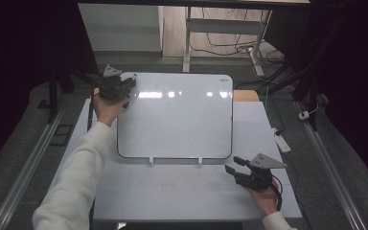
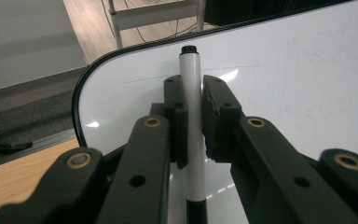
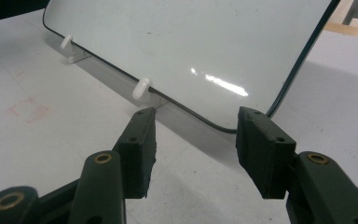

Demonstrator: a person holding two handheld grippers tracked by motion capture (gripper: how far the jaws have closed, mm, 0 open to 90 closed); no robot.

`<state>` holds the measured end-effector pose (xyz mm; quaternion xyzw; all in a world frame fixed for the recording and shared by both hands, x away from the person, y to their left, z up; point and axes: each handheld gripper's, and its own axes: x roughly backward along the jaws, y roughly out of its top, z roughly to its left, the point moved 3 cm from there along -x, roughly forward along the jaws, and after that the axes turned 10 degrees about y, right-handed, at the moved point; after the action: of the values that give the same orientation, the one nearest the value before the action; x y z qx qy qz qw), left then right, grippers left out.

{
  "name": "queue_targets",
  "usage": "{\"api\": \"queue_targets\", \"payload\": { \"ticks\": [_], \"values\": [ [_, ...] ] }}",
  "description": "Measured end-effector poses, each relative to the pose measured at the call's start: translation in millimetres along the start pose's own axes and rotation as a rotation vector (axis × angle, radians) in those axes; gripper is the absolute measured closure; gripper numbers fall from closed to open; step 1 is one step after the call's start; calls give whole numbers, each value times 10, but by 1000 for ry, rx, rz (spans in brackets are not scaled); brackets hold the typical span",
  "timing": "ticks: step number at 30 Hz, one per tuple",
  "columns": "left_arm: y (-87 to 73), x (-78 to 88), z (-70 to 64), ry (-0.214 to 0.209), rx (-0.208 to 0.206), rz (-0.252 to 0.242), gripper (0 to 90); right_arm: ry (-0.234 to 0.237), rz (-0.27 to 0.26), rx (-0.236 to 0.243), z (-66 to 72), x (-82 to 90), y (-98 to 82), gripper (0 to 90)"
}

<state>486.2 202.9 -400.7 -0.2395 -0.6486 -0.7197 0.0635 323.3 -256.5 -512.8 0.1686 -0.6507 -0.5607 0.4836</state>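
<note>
I've got the left hand-held gripper (image 2: 194, 116) clamped on a slim white marker with a black cap (image 2: 190, 88) over the glossy, black-rimmed whiteboard (image 2: 307, 70), right hand-held gripper (image 3: 193, 149) gaping open.

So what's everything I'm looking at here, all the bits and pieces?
whiteboard: one, white with a dark rim, propped at a slant in the middle of the table.
marker: one, white barrel with a black end, held over the board's far left corner.
support pegs: two, white, under the board's near edge.
table: one, pale grey, with a faint red mark near the front.
desk frame: one, white, on the floor beyond the table, cables around it.
left gripper: one, black, fingers shut on the marker.
right gripper: one, black, open, by the board's near right corner.
</note>
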Motion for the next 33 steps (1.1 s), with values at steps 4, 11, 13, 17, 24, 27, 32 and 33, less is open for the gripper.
{"api": "queue_targets", "payload": {
  "ticks": [4,11,13,17,24,27,32,33],
  "values": [
    [-13,-2,21,-28,-17,-14,789,5,4,0,2,-11,-7,478],
    [-31,13,96,-138,7,-51,800,7,8,1,2,-18,-14,478],
    [-32,16,114,-156,4,-58,800,8,10,0,3,-22,-17,478],
    [-36,6,144,-193,-7,-62,799,8,10,1,5,-22,-17,477],
    [-38,-39,197,-256,16,-68,799,6,11,1,3,-19,-18,477],
    [-34,-57,204,-254,7,-68,793,6,11,1,4,-20,-18,477],
    [-29,-83,190,-235,-19,-71,778,8,12,1,8,-25,-20,477],
    [-29,-87,188,-233,-24,-72,765,8,13,1,9,-27,-20,477]
  ]
}}
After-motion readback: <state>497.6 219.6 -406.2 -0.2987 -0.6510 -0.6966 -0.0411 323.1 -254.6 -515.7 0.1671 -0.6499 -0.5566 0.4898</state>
